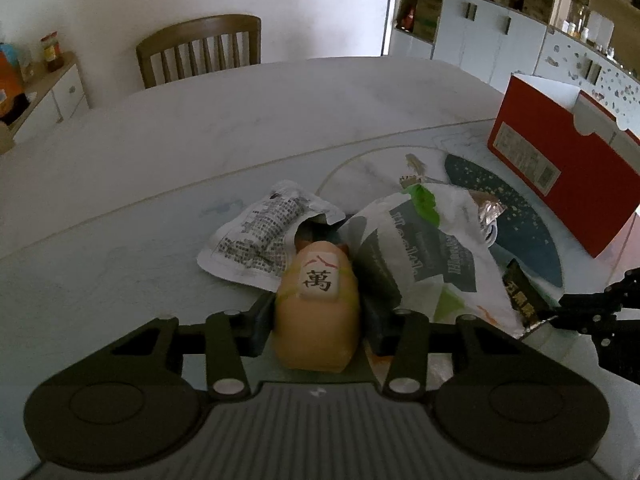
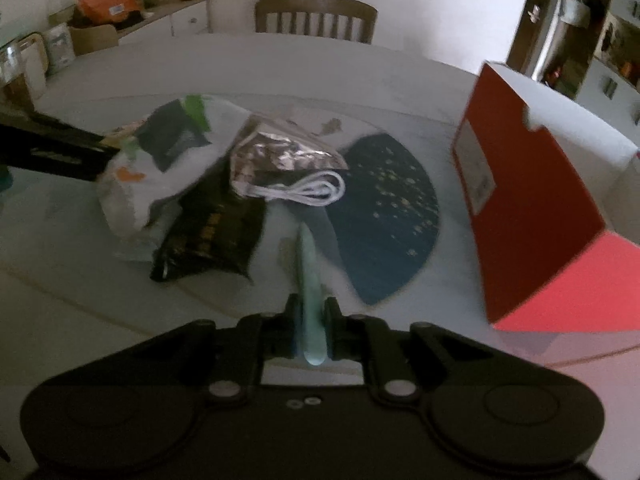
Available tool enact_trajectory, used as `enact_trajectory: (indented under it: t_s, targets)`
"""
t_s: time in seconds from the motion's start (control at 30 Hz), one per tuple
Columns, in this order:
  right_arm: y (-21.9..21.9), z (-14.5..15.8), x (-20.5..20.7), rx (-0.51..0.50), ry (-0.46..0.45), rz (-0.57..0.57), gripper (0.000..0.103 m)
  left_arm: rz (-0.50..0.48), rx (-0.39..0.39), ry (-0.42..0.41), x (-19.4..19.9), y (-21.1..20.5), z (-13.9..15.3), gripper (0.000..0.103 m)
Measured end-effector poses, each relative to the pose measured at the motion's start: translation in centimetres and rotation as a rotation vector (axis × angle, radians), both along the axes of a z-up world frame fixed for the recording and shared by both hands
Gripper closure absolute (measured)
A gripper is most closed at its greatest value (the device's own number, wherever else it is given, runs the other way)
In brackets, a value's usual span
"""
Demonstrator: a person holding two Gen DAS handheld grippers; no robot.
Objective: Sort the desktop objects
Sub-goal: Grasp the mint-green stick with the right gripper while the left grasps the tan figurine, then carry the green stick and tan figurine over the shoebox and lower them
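My left gripper [image 1: 317, 309] is shut on a tan rounded toy [image 1: 320, 340] that bears a white tile with a black character. The toy sits low on the table in front of a pile of wrappers. My right gripper [image 2: 312, 313] is shut on the pale green handle [image 2: 310, 264] of a dark blue fan [image 2: 388, 216], which lies flat on the table. A red open box [image 2: 532, 208] stands to the right of the fan. In the left wrist view the red box [image 1: 560, 168] is at the far right.
The pile holds a white printed packet [image 1: 256, 236], a white and green bag [image 1: 420, 248], a black packet [image 2: 212, 232], a foil pouch [image 2: 284, 152] and a coiled white cable [image 2: 316, 190]. A wooden chair [image 1: 200, 50] stands behind the pale table [image 1: 200, 140]. Cabinets line the walls.
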State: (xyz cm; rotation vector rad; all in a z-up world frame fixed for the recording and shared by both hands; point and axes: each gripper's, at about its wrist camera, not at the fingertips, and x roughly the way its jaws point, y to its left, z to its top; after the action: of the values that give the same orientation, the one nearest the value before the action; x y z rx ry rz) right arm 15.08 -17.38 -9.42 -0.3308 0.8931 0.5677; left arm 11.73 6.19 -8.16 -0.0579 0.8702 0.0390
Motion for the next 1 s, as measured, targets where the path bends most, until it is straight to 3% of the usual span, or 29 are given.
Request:
enact_trajectory:
  t_s: [0.47, 1.0]
  targets:
    - [-3.3, 1.7, -0.6, 0.059, 0.056, -0.045, 0.093, 0.082, -0.038, -0.006, -3.9, 0.4, 2.7, 0.060]
    - [-5.7, 7.1, -1.2, 0.138, 0.047, -0.010, 0.093, 0.074, -0.059, -0.034, -7.3, -2.2, 7.6, 0.060]
